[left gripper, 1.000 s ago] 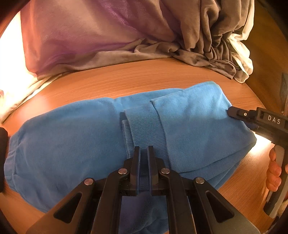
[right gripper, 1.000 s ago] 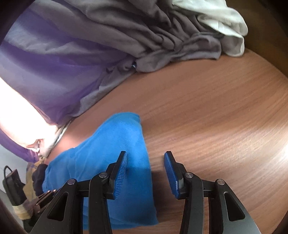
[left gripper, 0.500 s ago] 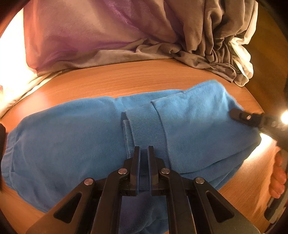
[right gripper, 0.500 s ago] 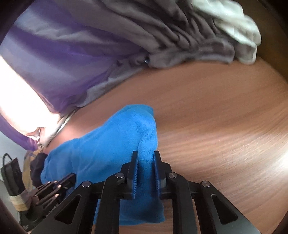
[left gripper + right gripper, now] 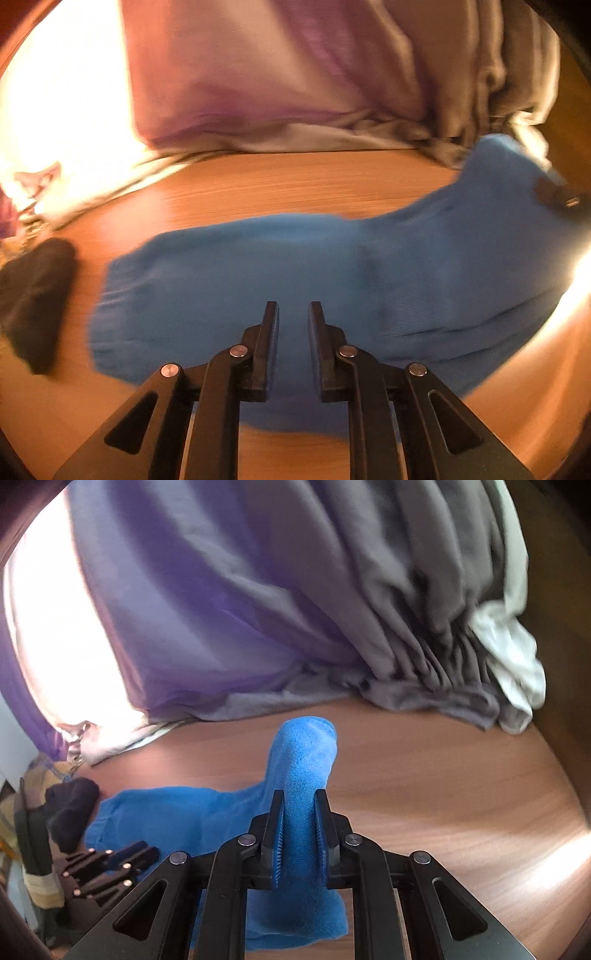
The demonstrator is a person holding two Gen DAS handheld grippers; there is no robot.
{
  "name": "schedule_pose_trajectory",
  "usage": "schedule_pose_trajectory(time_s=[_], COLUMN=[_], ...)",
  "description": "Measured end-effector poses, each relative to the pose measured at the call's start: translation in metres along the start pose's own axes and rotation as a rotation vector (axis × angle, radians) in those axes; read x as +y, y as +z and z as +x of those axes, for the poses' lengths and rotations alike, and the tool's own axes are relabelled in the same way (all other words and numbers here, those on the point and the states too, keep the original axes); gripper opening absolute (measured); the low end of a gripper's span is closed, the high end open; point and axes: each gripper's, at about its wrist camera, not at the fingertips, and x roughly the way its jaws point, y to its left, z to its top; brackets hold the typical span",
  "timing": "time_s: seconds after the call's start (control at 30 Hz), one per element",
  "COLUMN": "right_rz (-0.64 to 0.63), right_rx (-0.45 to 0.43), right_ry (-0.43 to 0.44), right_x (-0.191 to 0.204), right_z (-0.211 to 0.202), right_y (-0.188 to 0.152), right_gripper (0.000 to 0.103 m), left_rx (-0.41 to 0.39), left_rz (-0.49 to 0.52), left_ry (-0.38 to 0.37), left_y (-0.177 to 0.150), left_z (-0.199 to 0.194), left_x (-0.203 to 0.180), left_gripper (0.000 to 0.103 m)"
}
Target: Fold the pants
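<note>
The blue pants (image 5: 258, 266) lie folded across the wooden table, blurred in the left wrist view. My left gripper (image 5: 292, 314) hovers over their near edge with a small gap between its fingers; whether cloth sits between them is unclear. My right gripper (image 5: 298, 805) is shut on the right end of the pants (image 5: 303, 753) and holds it raised above the table. Its tip also shows at the right edge of the left wrist view (image 5: 554, 195). The left gripper shows at the lower left of the right wrist view (image 5: 110, 864).
A pile of purple, grey and white cloth (image 5: 295, 609) fills the back of the table (image 5: 443, 775). A dark garment (image 5: 33, 295) lies at the left, beside the pants' left end. Bright glare washes out the left side.
My right gripper closed on the right end of the pants and lifted it up. My left gripper's jaws parted slightly and the pants shifted under it, with more table showing at the left.
</note>
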Motion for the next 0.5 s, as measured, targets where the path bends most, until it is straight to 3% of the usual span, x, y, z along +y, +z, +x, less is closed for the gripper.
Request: schedule_pose_trajectory(time_s=[0.07,0.17,0.37,0.5], right_rz=[-0.029,-0.08,-0.164,-0.174], right_rx=[-0.017,-0.04,-0.068,-0.069], right_ry=[-0.013,-0.037,-0.074,-0.087], right_x=[0.015,0.039,0.087,0.108], right_z=[-0.004,-0.009,-0.013,-0.013], right_y=[0.003,0.005,0.008,0.01], right_gripper=[0.016,0.016,0.016,0.016], left_rx=[0.011,0.025,0.106,0.091], left_rz=[0.005,0.005,-0.01,-0.008], left_ry=[0.051,0.067,0.006,-0.024], left_y=[-0.007,-0.015,-0.029,-0.025], left_z=[0.007,0.018,0.043,0.032], left_x=[0.024,0.046,0.066,0.073], left_gripper=[0.017,0.017,0.017,0.017])
